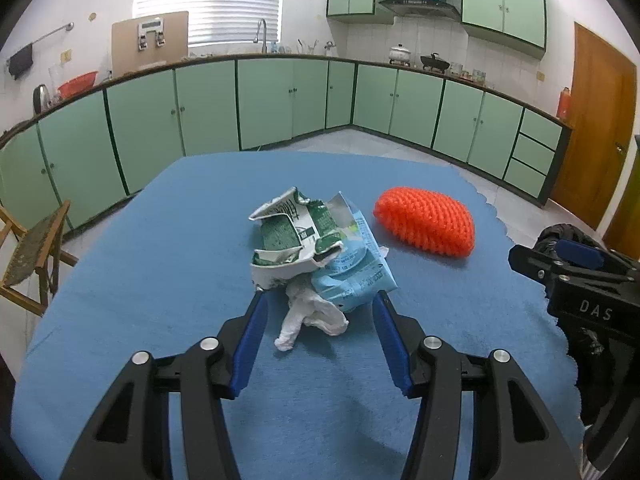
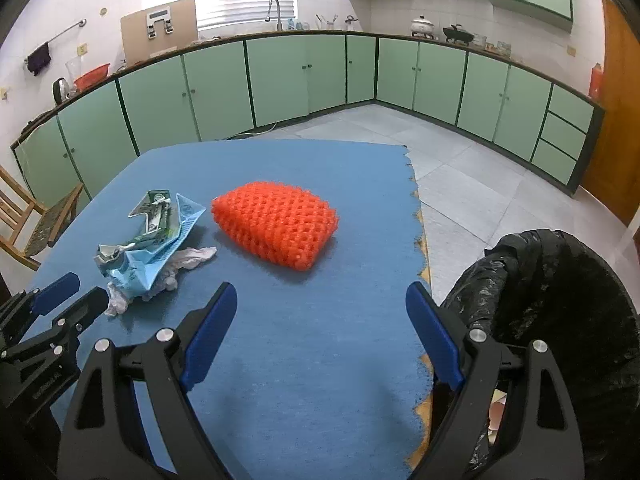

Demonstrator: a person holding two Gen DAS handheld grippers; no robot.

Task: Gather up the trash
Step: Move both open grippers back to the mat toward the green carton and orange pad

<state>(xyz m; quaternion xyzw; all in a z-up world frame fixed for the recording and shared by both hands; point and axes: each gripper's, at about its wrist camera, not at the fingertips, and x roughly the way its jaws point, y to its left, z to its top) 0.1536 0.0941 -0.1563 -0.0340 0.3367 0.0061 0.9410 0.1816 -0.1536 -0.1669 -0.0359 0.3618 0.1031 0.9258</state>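
Blue cloth (image 1: pixel 120 280) covers the table. Centre of the left wrist view: a heap of trash, with a crumpled green-and-white carton (image 1: pixel 292 236) on a pale blue wrapper (image 1: pixel 356 272) and a white tissue (image 1: pixel 312 320) trailing toward the camera. Left gripper (image 1: pixel 320 300) is released, tips either side of the tissue; contact with the carton unclear. Orange foam net (image 2: pixel 276 224) lies mid-frame in the right wrist view, apart from the heap. Right gripper (image 2: pixel 320 292) spread wide, empty, over bare cloth. Black-lined bin (image 2: pixel 560 300) at lower right.

The black-lined bin (image 2: pixel 560 300) is cut off at right; the crumpled tissue (image 1: pixel 312 316) lies partly under wrappers (image 1: pixel 316 248).
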